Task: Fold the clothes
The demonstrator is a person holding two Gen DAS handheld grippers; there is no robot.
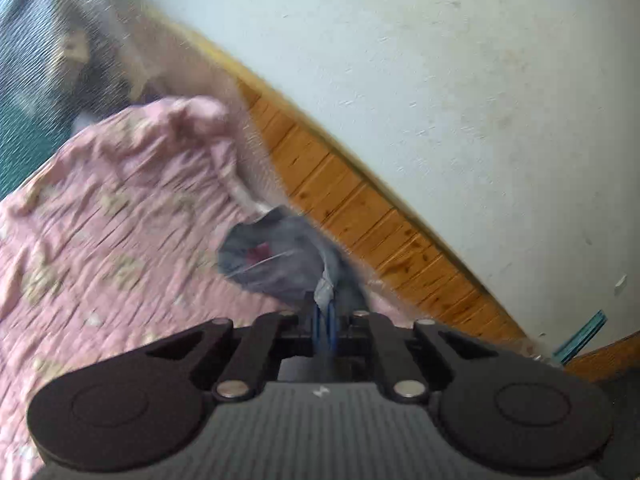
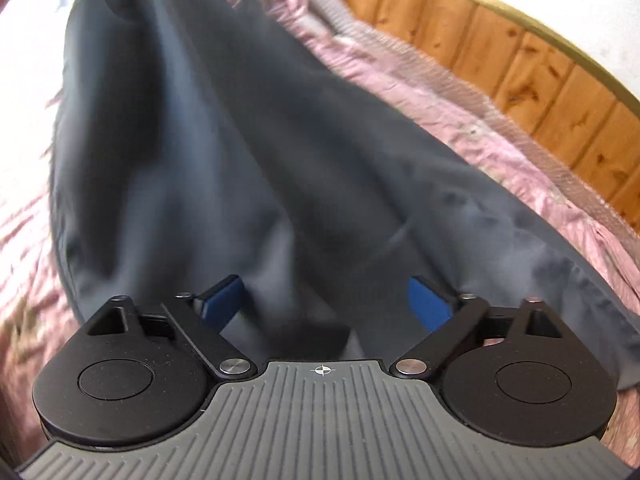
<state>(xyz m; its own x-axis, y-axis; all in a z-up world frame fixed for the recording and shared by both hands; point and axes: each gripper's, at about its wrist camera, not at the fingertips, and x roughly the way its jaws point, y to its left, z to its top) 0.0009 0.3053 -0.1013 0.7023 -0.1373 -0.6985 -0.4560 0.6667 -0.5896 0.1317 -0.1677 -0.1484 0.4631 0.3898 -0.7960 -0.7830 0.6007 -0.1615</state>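
In the left wrist view my left gripper point(image 1: 325, 312) is shut on a bunched grey garment point(image 1: 276, 260), which sticks up from between the blue pads point(image 1: 331, 326) above the pink bedspread point(image 1: 112, 216). The picture is blurred. In the right wrist view the same kind of dark grey garment point(image 2: 224, 160) lies spread in long folds over the pink bedspread point(image 2: 432, 104). My right gripper point(image 2: 326, 304) stands open just over the cloth, its blue pads point(image 2: 429, 306) wide apart, with fabric lying between them but not pinched.
A wooden panelled headboard point(image 1: 360, 208) runs along the bed's far edge below a white wall point(image 1: 440, 80). Another grey cloth point(image 1: 48, 40) lies at the upper left. The headboard point(image 2: 540, 72) also shows at the upper right of the right wrist view.
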